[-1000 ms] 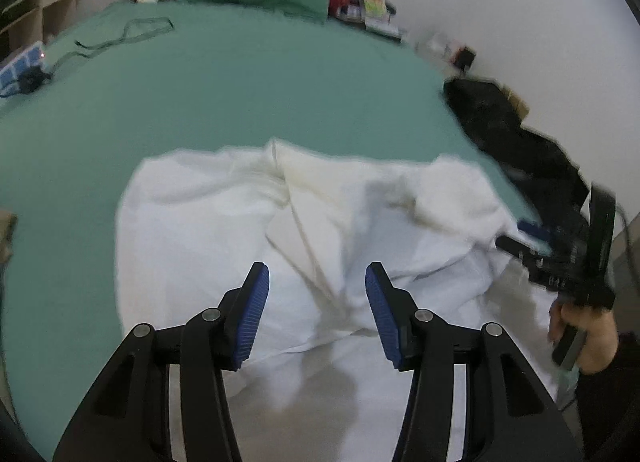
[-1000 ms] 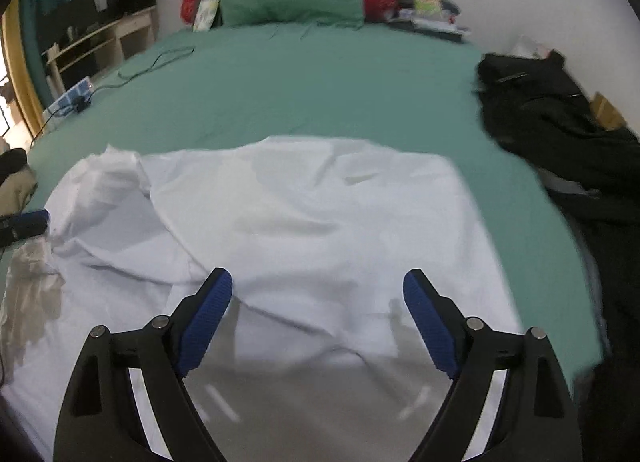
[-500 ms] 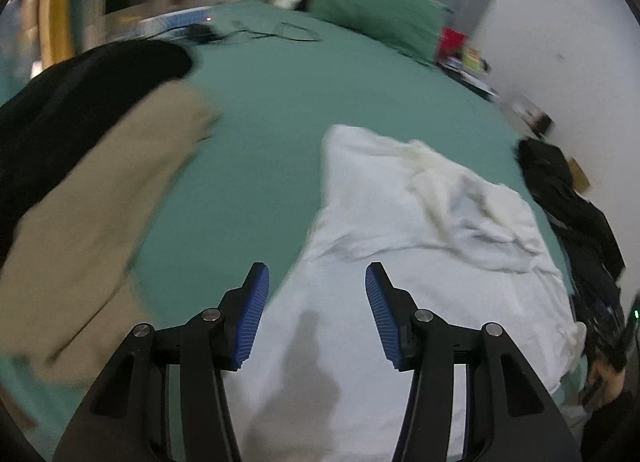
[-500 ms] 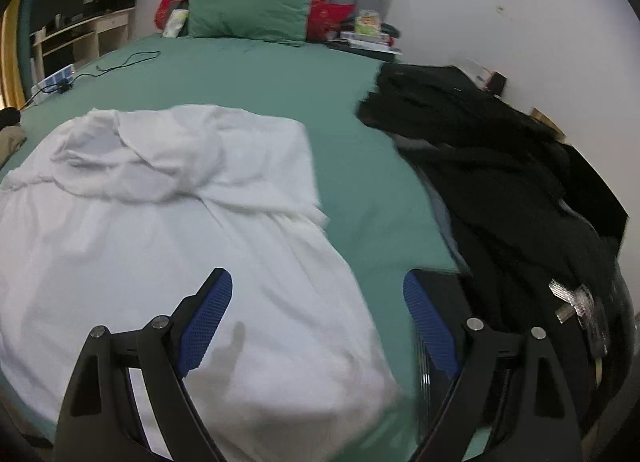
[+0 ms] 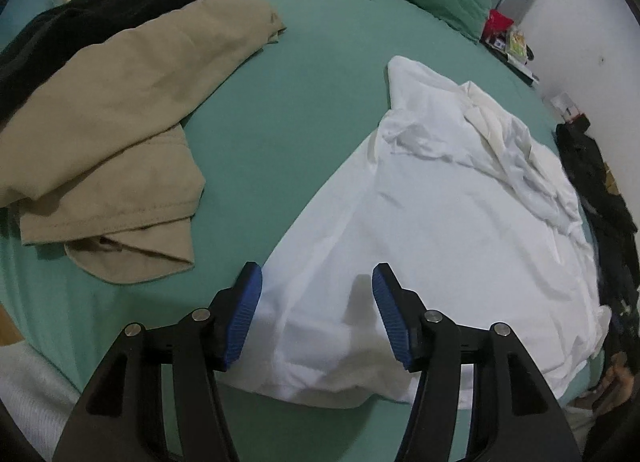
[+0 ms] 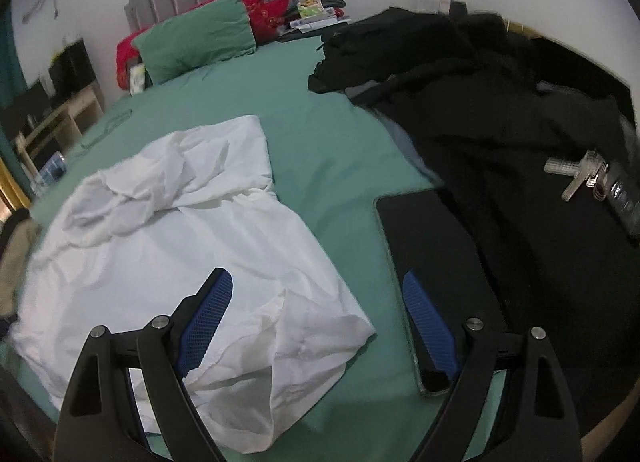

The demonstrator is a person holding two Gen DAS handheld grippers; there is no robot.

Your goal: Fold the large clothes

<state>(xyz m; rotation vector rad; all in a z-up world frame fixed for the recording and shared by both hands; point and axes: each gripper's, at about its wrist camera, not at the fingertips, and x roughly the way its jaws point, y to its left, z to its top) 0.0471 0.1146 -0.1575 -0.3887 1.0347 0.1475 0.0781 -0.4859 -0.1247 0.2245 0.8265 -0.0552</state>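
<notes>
Both pairs of jaws stand apart with nothing pinched between them: the left gripper has just been spreading wider and hangs over the near left corner of the white garment, whose cloth lies below the gap between the blue pads but is not pressed by them, while the right gripper is splayed wide above the garment's near right corner, its left pad over the white cloth and its right pad over a dark phone lying flat on the sheet. Going from left to right across the green bed sheet: a black garment is heaped at the far left edge, a beige garment lies crumpled on and beside it, then bare sheet, then the white garment spread in the middle with its upper part bunched and wrinkled toward the green pillow, then a strip of bare sheet, the phone just beside a large pile of black clothes, and on that pile a bunch of keys near the right edge
</notes>
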